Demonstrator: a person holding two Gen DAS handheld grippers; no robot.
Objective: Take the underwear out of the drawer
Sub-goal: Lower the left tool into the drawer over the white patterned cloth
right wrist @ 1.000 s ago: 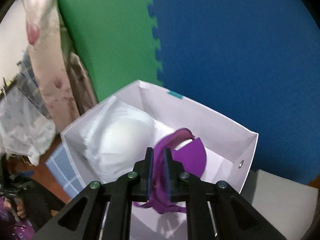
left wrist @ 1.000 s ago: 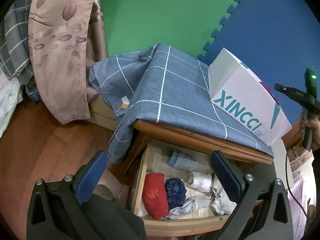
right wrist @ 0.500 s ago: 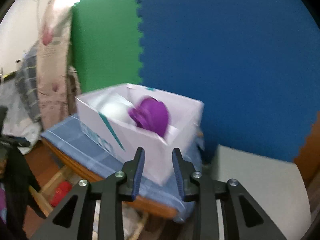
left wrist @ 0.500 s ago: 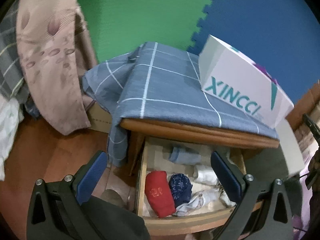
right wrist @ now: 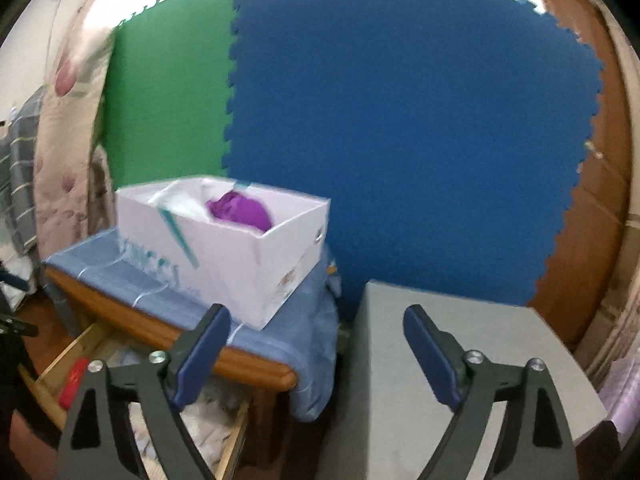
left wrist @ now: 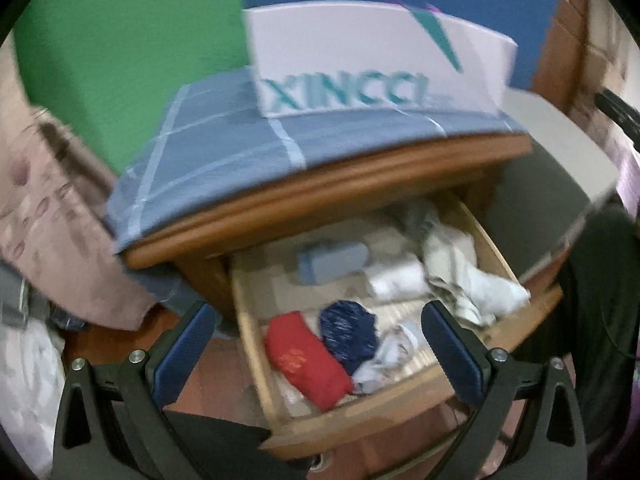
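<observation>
The underwear lies rolled and bundled in the open drawer of a wooden nightstand: a red roll at about seven o'clock in the drawer, a dark blue speckled roll touching it on its right, a crumpled pale piece just beyond that at five o'clock, a grey-blue roll toward the back at twelve o'clock, and a white roll with a heap of whitish cloth at two to three o'clock against the drawer's right wall. One purple piece already sits in the white XINCCI box on top of the nightstand, beside something white, with a blue checked cloth spread under the box and hanging over the nightstand's edges. From the left wrist camera, the left gripper hangs over the drawer's front with its jaws wide apart and nothing between them; the red and dark blue rolls show in the gap. The right gripper points past the near corner of the nightstand, its jaws spreading apart with nothing between them; the box sits at about ten o'clock from it and a grey flat-topped block lies under its right finger. Behind everything stand a green foam mat and a blue foam mat, joined by toothed edges, and a pinkish flowered curtain hangs at nine o'clock. The left view is blurred.
</observation>
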